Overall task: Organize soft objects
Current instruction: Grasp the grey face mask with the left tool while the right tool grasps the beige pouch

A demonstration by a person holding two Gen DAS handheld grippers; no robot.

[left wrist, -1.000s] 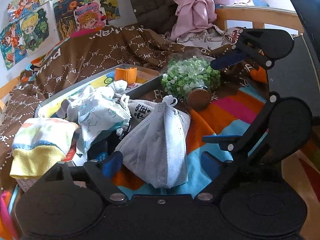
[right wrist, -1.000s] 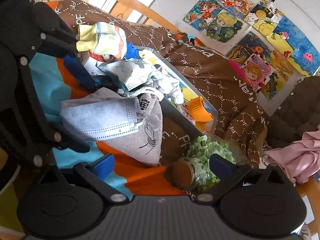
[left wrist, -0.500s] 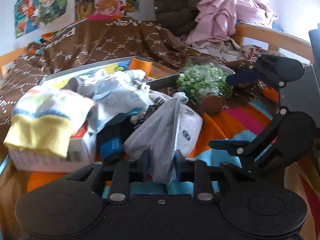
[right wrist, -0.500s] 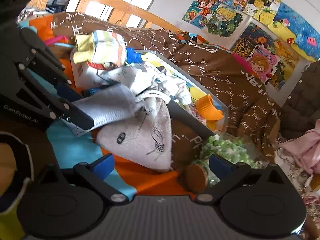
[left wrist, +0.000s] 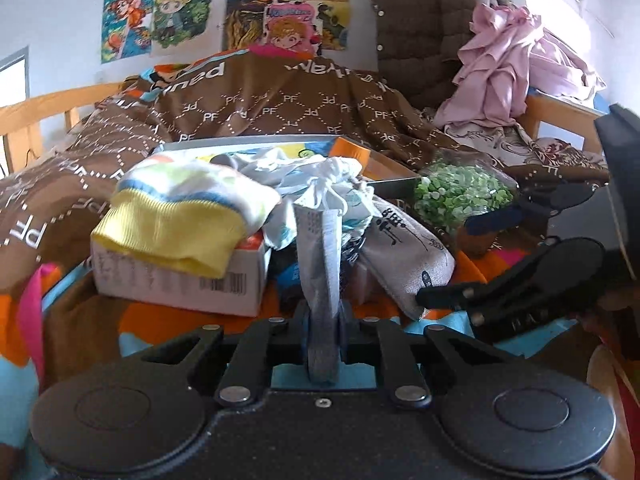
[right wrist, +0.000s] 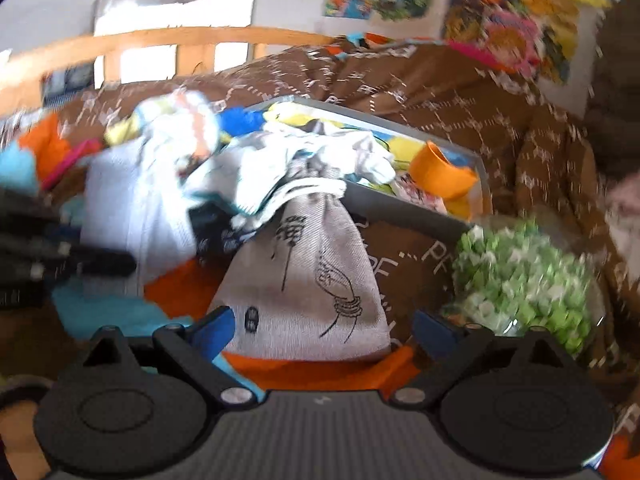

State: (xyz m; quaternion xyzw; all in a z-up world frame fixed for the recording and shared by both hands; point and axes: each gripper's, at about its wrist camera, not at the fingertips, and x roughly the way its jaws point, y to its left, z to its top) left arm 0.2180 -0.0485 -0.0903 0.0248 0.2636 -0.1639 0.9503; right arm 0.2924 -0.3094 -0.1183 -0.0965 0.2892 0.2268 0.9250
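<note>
A grey face mask [left wrist: 320, 256] stands bunched upright in front of me, and my left gripper [left wrist: 323, 320] is closing, its pads pinching the mask's lower end. Beside it lies a grey drawstring pouch [left wrist: 404, 256] with black drawings, on the orange and blue striped cover. In the blurred right wrist view the same pouch [right wrist: 304, 280] lies between the fingers of my right gripper [right wrist: 322, 322]. Those jaws are starting to close, with both blue pads clear of the cloth. A yellow, white and blue knit piece [left wrist: 180, 220] rests on a white carton [left wrist: 176, 284].
White printed cloths [left wrist: 320, 176] spill over the rim of a grey tray [right wrist: 400, 204] that holds an orange cup [right wrist: 440, 172]. A clear container of green bits [right wrist: 520, 272] lies right of the pouch. Behind are a brown blanket [left wrist: 280, 100], pink clothing [left wrist: 500, 60] and a wooden rail.
My left jaws went from wide open to pinched on the mask, which now stands gathered between them. My right gripper rolled level and shifted from the green container to the pouch.
</note>
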